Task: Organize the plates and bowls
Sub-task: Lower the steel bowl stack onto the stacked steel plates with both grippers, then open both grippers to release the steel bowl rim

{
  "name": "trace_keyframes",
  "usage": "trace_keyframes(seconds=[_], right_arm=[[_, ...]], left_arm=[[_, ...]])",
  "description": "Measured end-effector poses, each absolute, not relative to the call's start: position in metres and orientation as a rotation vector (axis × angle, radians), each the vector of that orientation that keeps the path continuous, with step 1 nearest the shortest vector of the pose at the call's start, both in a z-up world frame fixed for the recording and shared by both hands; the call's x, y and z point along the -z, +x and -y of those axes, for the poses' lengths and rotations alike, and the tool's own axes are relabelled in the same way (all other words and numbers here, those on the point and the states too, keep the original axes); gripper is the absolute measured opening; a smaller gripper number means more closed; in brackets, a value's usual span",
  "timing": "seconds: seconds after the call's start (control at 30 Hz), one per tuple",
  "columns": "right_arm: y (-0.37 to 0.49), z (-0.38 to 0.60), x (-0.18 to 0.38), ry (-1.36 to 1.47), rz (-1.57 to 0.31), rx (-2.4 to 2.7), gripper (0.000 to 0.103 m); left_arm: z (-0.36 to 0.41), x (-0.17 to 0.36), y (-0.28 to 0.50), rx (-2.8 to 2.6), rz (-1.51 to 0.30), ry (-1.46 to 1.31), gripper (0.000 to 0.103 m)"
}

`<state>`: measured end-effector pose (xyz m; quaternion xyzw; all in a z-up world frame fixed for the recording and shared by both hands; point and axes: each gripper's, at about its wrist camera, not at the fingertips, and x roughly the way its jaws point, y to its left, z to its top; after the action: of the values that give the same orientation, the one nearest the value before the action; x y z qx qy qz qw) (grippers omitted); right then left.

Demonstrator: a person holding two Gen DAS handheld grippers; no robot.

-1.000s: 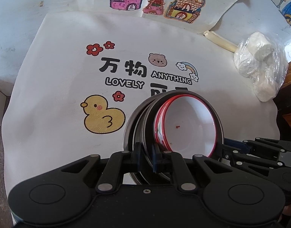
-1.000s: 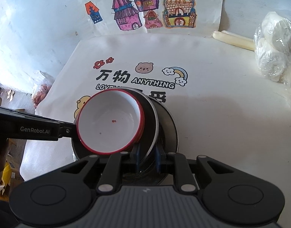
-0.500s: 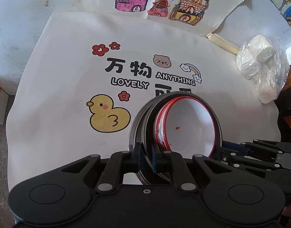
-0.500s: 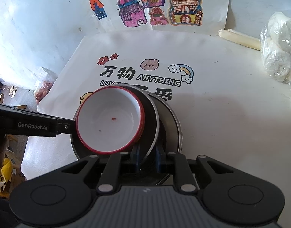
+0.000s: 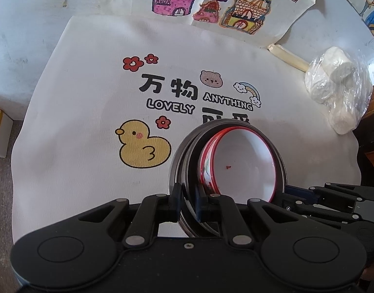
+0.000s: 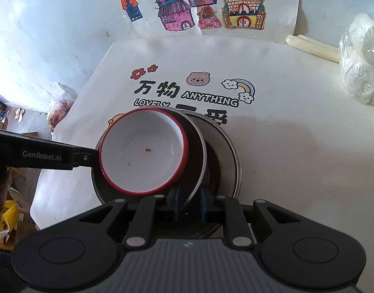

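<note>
A white bowl with a red rim [image 5: 240, 163] [image 6: 143, 151] sits inside a steel dish [image 6: 197, 151], which lies on a wider steel plate [image 6: 227, 153]. This stack is over the printed white cloth [image 5: 77, 146]. My left gripper [image 5: 188, 195] is shut on the stack's near steel rim. In the right wrist view the left gripper [image 6: 90, 157] meets the stack from the left. My right gripper [image 6: 189, 201] is shut on the steel dish's rim, and in the left wrist view the right gripper [image 5: 290, 194] holds the stack's right side. Whether the stack rests on the cloth I cannot tell.
A clear plastic bag of white items [image 5: 338, 92] [image 6: 360, 68] lies at the right, with a rolled paper tube [image 5: 287, 56] behind it. Drawings of houses [image 5: 211, 5] lie at the back. The table drops off at the left to the floor [image 5: 1, 183].
Both grippers keep their hold and the stack stays put. In the right wrist view a little more of the lower steel plate shows to the right of the dish.
</note>
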<state>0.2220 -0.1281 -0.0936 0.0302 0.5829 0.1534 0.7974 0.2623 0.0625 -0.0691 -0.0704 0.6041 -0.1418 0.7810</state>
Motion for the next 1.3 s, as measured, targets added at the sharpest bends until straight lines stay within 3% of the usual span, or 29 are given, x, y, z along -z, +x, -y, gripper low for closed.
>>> trace_keyframes(seconds=[0.83,1.1,1.3], right_arm=[[0.217,0.131,0.089,0.077,-1.227,-0.309,0.024],[0.216,0.133,0.087,0.083,-1.209,-0.289,0.024],[0.214,0.137,0.082,0.085,-1.193,-0.254,0.037]], left_arm=[[-0.059,0.067,0.262,0.309,-1.288,-0.15,0.014],[-0.062,0.065,0.26,0.278,-1.271,-0.126,0.031],[-0.062,0.061,0.26,0.238,-1.243,-0.103,0.044]])
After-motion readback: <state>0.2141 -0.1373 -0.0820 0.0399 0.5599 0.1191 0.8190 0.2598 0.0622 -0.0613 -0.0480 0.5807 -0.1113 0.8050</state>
